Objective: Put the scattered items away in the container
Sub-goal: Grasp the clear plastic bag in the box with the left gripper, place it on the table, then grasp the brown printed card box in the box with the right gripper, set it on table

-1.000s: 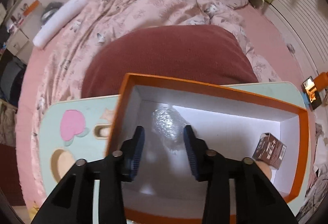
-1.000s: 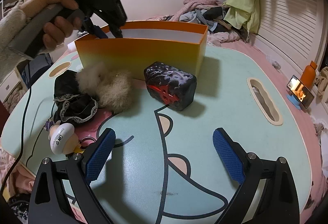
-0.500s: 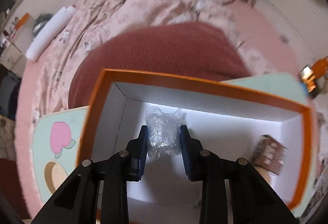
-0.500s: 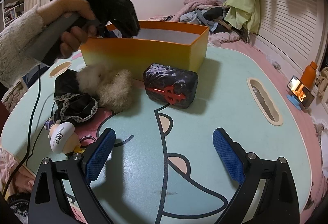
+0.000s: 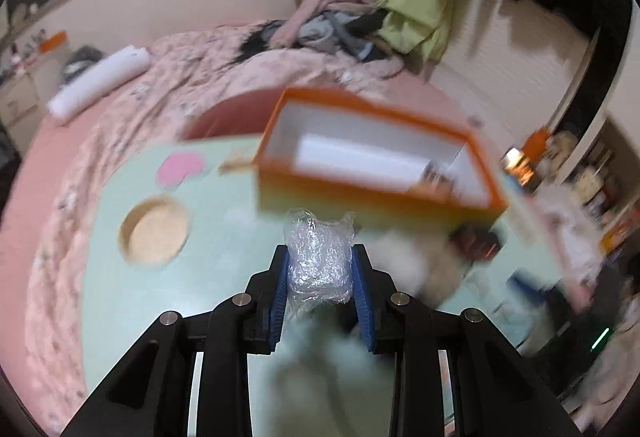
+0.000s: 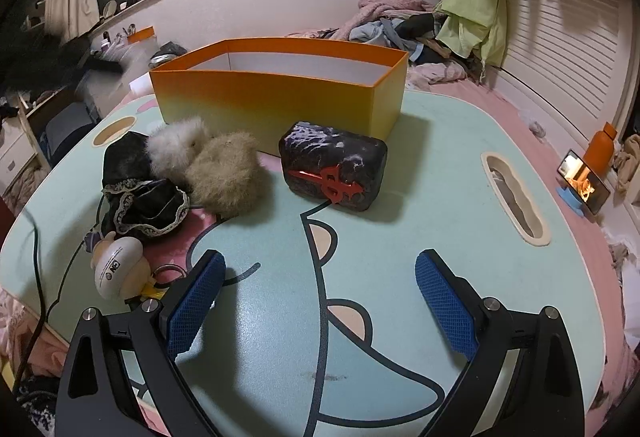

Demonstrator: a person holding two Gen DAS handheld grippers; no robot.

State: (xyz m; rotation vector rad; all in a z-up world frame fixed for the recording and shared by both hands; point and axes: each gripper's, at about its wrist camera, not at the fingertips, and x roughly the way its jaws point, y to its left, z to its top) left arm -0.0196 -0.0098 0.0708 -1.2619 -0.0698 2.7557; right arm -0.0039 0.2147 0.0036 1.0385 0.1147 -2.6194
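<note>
Left tool [image 5: 319,279]: blue pads clamped on a crumpled clear plastic wad [image 5: 319,253], held above the desk [image 5: 168,293], outside and in front of the orange box [image 5: 372,173]; view blurred.

Right tool [image 6: 318,303]: pads wide apart, nothing between them, low over the desk [image 6: 420,177].

Orange box [image 6: 276,97]: open-topped, white inside, at the far side of the desk.

Dark block with red emblem [image 6: 334,171]: just in front of the box.

Two fur pompoms [image 6: 208,161]: left of the block, touching black lace-trimmed fabric [image 6: 140,193].

Small white figure [image 6: 118,271]: near the desk's left edge, beside the left pad.
</note>
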